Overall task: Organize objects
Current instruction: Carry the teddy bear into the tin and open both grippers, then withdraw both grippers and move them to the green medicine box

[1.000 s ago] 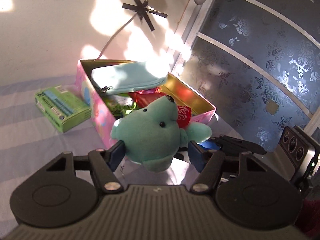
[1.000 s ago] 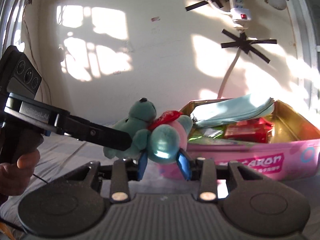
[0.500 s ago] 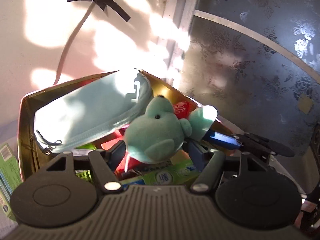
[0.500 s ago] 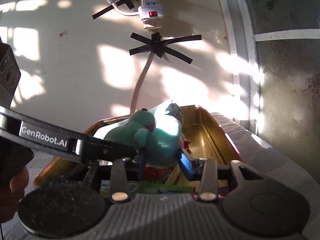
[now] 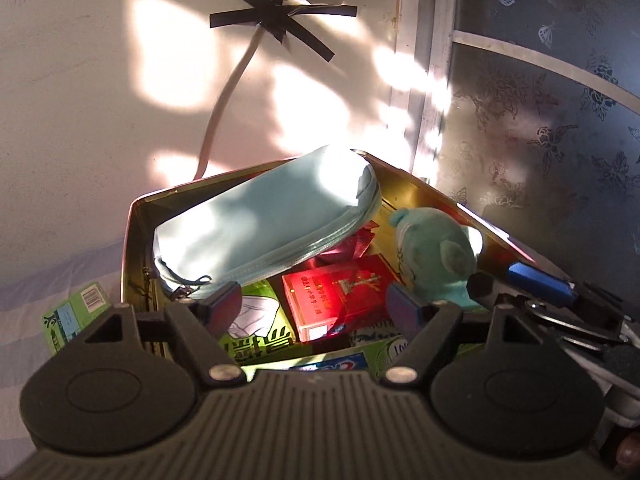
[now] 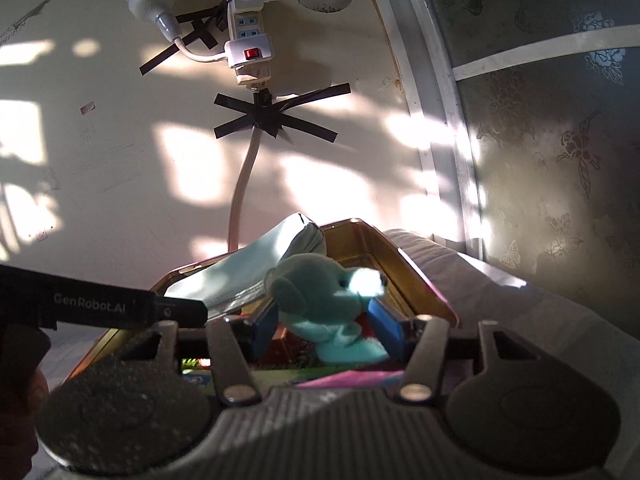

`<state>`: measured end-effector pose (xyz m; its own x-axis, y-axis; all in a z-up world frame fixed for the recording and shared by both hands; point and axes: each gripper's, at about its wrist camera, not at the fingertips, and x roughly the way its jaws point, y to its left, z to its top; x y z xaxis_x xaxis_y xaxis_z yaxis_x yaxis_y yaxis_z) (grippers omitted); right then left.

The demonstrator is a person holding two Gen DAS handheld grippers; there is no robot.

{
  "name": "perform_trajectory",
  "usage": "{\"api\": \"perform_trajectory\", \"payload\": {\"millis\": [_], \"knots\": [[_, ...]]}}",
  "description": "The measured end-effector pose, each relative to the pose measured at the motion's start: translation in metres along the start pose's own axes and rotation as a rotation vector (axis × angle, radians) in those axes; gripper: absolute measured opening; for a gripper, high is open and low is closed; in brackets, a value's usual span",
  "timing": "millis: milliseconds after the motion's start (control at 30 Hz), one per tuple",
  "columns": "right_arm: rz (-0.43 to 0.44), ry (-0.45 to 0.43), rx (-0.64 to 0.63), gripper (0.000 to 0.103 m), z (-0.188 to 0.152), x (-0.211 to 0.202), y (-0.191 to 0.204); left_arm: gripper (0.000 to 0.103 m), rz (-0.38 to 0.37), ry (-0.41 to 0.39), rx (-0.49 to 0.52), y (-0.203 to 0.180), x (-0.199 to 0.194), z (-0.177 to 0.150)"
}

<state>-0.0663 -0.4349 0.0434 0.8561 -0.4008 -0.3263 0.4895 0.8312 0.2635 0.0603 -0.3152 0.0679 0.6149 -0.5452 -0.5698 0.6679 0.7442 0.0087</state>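
Both grippers' jaws stand wide — right gripper (image 6: 325, 330) straddles the plush toy (image 6: 320, 296); withdraw straight back, leaving it in the tin (image 5: 134, 240), left gripper (image 5: 318, 306) clear.

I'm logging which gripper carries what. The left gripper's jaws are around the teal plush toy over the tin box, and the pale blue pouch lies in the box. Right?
Not quite. The left gripper is open with nothing between its jaws, as the left wrist view shows. The right gripper has its jaws around the teal plush toy, seen in the right wrist view. The toy is over the tin box, and the pale blue pouch does lie in it.
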Motion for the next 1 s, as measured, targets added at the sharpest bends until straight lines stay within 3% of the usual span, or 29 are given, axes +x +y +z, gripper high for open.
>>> {"api": "perform_trajectory", "payload": {"millis": [233, 600, 800, 1000], "knots": [[0.015, 0.003, -0.004, 0.052, -0.010, -0.029, 0.018, 0.081, 0.097, -0.017, 0.039, 0.004, -0.031, -0.022], [0.063, 0.075, -0.067, 0.053, -0.036, -0.055, 0.064, 0.081, 0.196, -0.022, -0.037, 0.056, -0.073, -0.067], [0.108, 0.121, -0.123, 0.053, -0.052, -0.058, 0.094, 0.081, 0.211, -0.007, -0.118, 0.093, -0.082, -0.086], [0.174, 0.178, -0.172, 0.055, -0.068, -0.054, 0.123, 0.081, 0.152, -0.013, -0.169, 0.134, -0.076, -0.097]]}}
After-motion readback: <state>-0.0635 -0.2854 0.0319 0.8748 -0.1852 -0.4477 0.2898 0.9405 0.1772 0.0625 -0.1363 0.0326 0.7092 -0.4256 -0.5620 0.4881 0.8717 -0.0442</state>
